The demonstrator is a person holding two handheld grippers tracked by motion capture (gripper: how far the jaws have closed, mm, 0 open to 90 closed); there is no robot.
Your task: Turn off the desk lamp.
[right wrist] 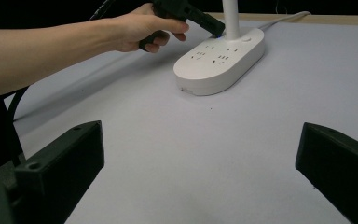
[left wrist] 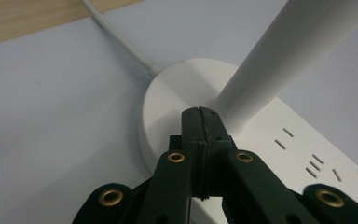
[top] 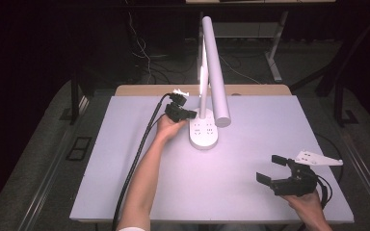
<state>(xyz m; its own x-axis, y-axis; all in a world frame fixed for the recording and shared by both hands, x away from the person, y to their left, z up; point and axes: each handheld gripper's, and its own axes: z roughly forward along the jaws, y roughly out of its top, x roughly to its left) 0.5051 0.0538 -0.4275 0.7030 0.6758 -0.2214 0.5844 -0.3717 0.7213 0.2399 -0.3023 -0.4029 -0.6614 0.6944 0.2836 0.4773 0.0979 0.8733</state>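
Work in hand: the left gripper (top: 189, 114) presses its tip on the top of a desk lamp's base (top: 203, 134), just beside the foot of the upright pole (top: 204, 91); I judge it is working a touch switch there.
Lamp: it stands at the far middle of the grey table (top: 139, 187), its light bar (top: 217, 72) lit and angled toward the near side. The base is a white oval with rows of sockets on top.
Left jaws: pressed flat together with nothing between them, seen plainly in the left gripper view, where the closed tip (left wrist: 200, 122) rests on the base by the pole (left wrist: 279, 56).
Right gripper: (top: 275, 169) at the near right of the table, well apart from the lamp, jaws spread wide and empty; the right gripper view shows bare table between them.
Cord: a white cable (left wrist: 121, 42) leaves the far side of the base toward the wooden edge.
Risk, slip: the closed tip is narrow and the base top is smooth, so a slanted push could skid it off the switch spot toward the sockets (left wrist: 312, 163).
Risk, shove: too hard a sideways push could slide the base, since nothing steadies it.
Risk, pole: the tip sits so near the pole that a small drift would bump it and sway the light bar.
Risk, double press: lingering or tapping twice might toggle the light the wrong way.
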